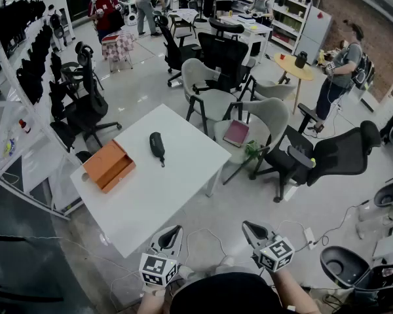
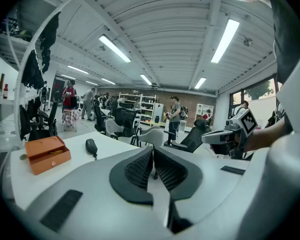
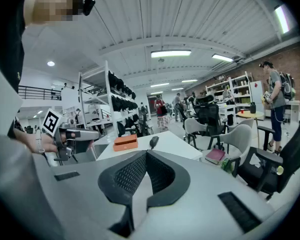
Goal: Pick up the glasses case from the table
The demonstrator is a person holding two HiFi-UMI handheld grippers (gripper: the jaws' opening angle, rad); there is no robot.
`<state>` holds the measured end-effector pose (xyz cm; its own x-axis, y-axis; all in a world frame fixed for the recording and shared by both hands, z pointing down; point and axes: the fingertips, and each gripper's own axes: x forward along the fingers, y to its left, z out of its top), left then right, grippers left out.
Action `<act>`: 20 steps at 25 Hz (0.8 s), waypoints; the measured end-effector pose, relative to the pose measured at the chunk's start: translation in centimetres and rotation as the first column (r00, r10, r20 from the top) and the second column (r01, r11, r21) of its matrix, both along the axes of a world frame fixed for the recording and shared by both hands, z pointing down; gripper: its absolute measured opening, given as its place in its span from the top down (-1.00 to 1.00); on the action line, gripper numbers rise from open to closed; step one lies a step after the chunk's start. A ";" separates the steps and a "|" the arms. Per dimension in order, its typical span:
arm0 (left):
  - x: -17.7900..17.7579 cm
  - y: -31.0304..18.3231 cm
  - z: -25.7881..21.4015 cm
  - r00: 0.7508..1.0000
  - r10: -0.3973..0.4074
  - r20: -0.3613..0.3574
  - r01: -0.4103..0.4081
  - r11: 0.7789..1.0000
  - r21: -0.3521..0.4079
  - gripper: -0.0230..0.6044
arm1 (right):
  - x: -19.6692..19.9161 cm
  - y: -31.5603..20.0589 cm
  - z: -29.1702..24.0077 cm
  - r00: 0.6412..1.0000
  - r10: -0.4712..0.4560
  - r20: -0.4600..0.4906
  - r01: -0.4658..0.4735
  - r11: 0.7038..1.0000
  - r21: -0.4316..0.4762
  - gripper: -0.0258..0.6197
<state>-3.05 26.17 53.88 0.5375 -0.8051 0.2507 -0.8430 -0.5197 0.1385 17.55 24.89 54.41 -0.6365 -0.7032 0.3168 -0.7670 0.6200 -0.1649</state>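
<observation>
The glasses case (image 1: 157,146) is a dark, slim zipped pouch lying near the middle of the white table (image 1: 177,182). It also shows as a small dark shape in the left gripper view (image 2: 91,146) and the right gripper view (image 3: 153,142). Both grippers hover off the table's near edge, well short of the case. My left gripper (image 1: 172,233) (image 2: 153,156) is shut with nothing between its pads. The right gripper (image 1: 251,228) (image 3: 144,160) is also shut and empty, to the right of the table's corner.
An orange box (image 1: 109,165) sits on the table's left side. Grey chairs (image 1: 213,97) and a black office chair (image 1: 327,156) crowd the table's far right; a red book (image 1: 236,133) lies on one seat. People stand further back. Racks (image 1: 26,51) line the left.
</observation>
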 end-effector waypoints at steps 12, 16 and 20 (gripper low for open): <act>10.7 -1.2 -1.5 0.999 -0.047 -0.001 0.047 0.999 -0.009 0.85 | 9.7 -1.6 -1.3 0.995 -0.049 0.083 0.048 0.999 0.013 0.83; 15.0 -1.8 -1.3 0.999 -0.032 -0.013 0.032 0.999 -0.022 0.85 | 12.9 -1.5 -1.4 0.990 -0.049 0.129 0.047 0.999 0.022 0.83; 18.0 -2.5 -1.0 1.000 -0.019 0.010 0.020 0.999 -0.028 0.84 | 15.9 -1.6 -0.5 0.987 -0.032 0.155 0.030 0.999 0.017 0.83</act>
